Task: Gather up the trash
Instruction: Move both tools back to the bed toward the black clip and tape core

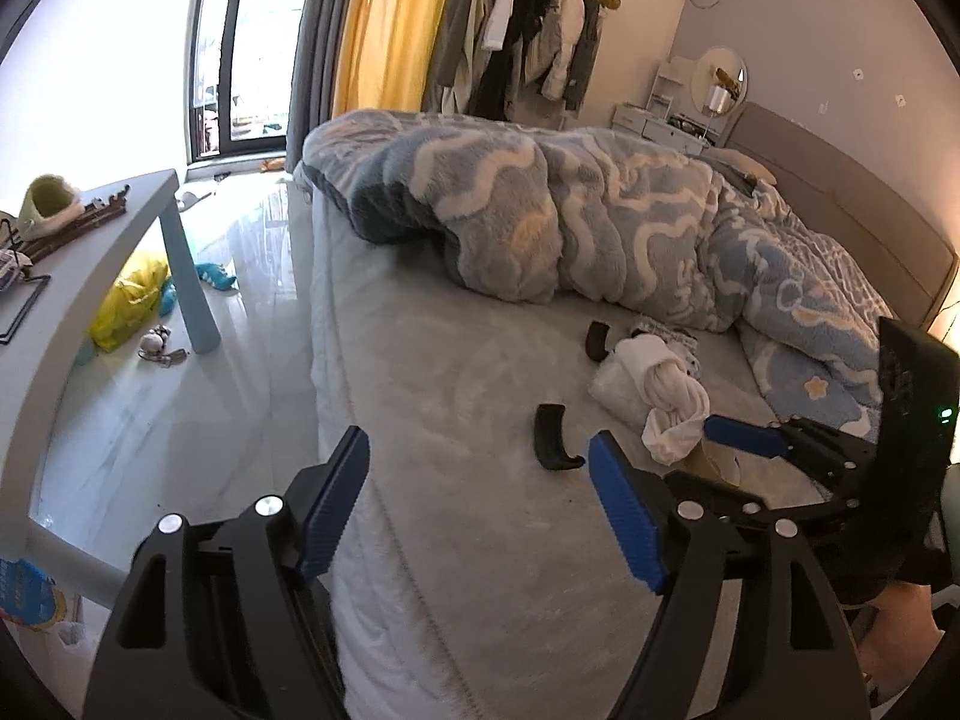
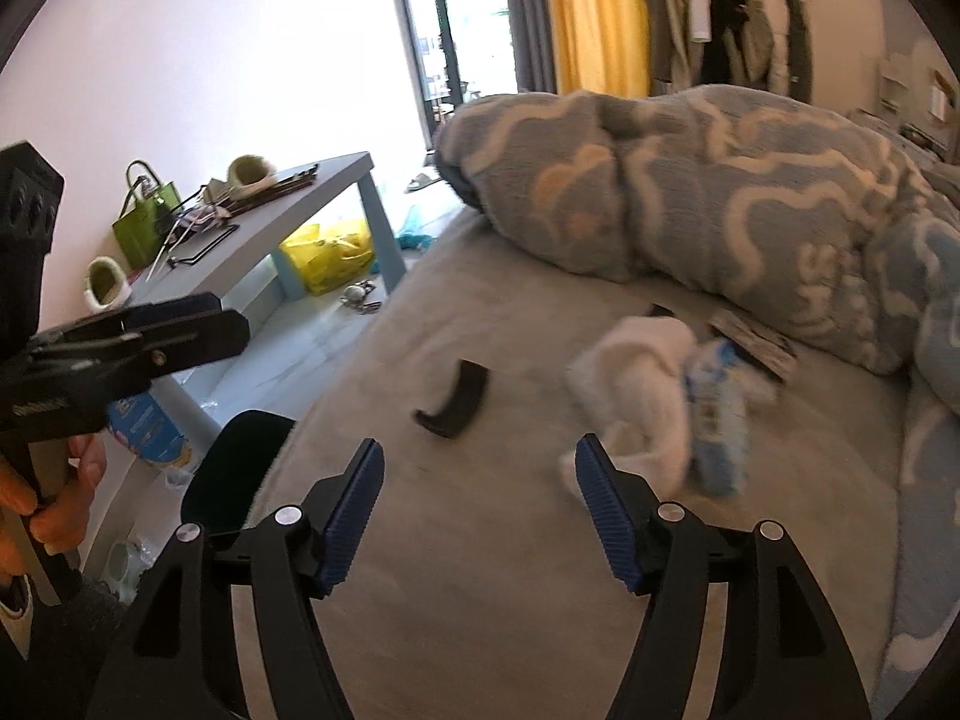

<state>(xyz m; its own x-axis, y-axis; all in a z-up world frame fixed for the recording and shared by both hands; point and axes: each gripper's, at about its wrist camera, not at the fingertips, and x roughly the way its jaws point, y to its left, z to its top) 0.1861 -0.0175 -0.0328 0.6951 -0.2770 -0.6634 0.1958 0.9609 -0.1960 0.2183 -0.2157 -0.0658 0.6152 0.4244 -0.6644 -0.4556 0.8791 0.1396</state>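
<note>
On the grey bed [image 1: 456, 360] lie two curved black pieces, one near [image 1: 555, 438] and one farther [image 1: 597, 342], beside a white knotted cloth bundle [image 1: 654, 396]. In the right wrist view the near black piece [image 2: 453, 399] lies left of the white bundle [image 2: 642, 396], with a blue-and-white packet [image 2: 717, 414] against the bundle. My left gripper [image 1: 480, 498] is open and empty at the bed's near edge. My right gripper [image 2: 480, 504] is open and empty over the bed, short of the black piece; it also shows in the left wrist view [image 1: 738, 438].
A blue patterned fleece blanket [image 1: 570, 216] is heaped across the bed. A light blue low table [image 1: 120, 222] with clutter stands to the left. A yellow bag [image 1: 129, 300] and small items lie on the floor under it. Clothes [image 1: 516, 24] hang at the back.
</note>
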